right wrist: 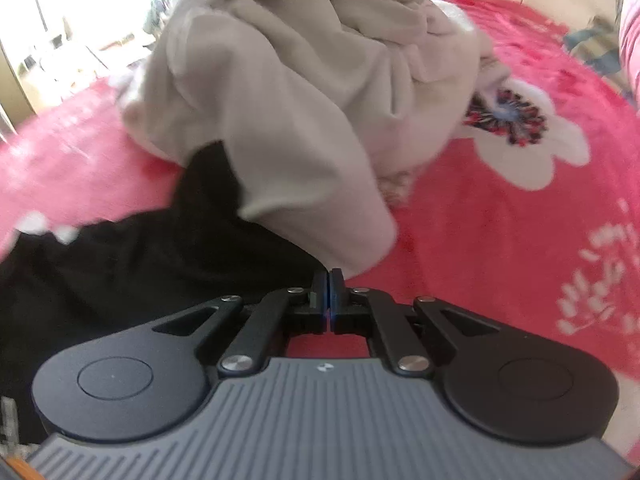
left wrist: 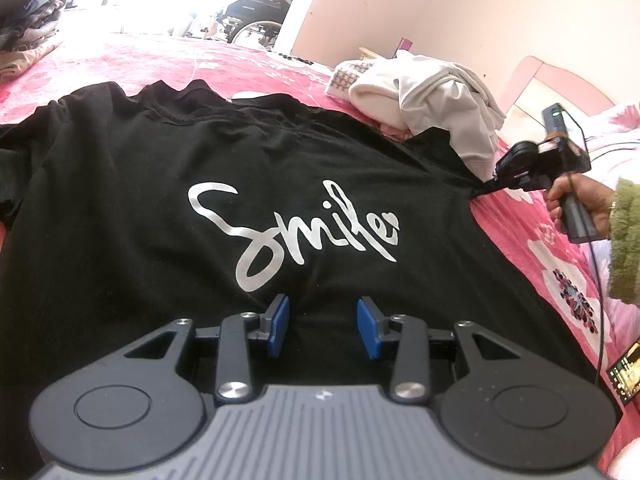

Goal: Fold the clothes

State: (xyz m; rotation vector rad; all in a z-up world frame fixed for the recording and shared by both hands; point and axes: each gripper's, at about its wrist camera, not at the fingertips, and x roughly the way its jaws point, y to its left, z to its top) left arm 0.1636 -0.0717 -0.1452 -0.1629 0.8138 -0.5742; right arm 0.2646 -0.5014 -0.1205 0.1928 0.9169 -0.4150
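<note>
A black T-shirt [left wrist: 168, 168] with a white "Smile" print lies spread face up on a pink flowered bedspread [left wrist: 160, 64]. My left gripper [left wrist: 324, 326] hovers over the shirt's lower middle, blue pads apart, with only flat fabric under them. At the right, a hand [left wrist: 576, 204] in a green sleeve holds my right gripper [left wrist: 494, 182], which is shut on the shirt's sleeve tip and draws it to a point. In the right wrist view the right gripper [right wrist: 328, 280] has its pads together at the edge of the black T-shirt [right wrist: 140, 264]. A crumpled cream garment [right wrist: 280, 80] overlaps that sleeve.
The cream garment [left wrist: 436, 108] sits in a heap at the shirt's far right shoulder. Stacked clothes [left wrist: 28, 8] lie at the far left, a wheelchair [left wrist: 256, 12] stands beyond the bed, and a phone [left wrist: 624, 372] lies at the right edge. A cable [left wrist: 596, 280] hangs from the right gripper.
</note>
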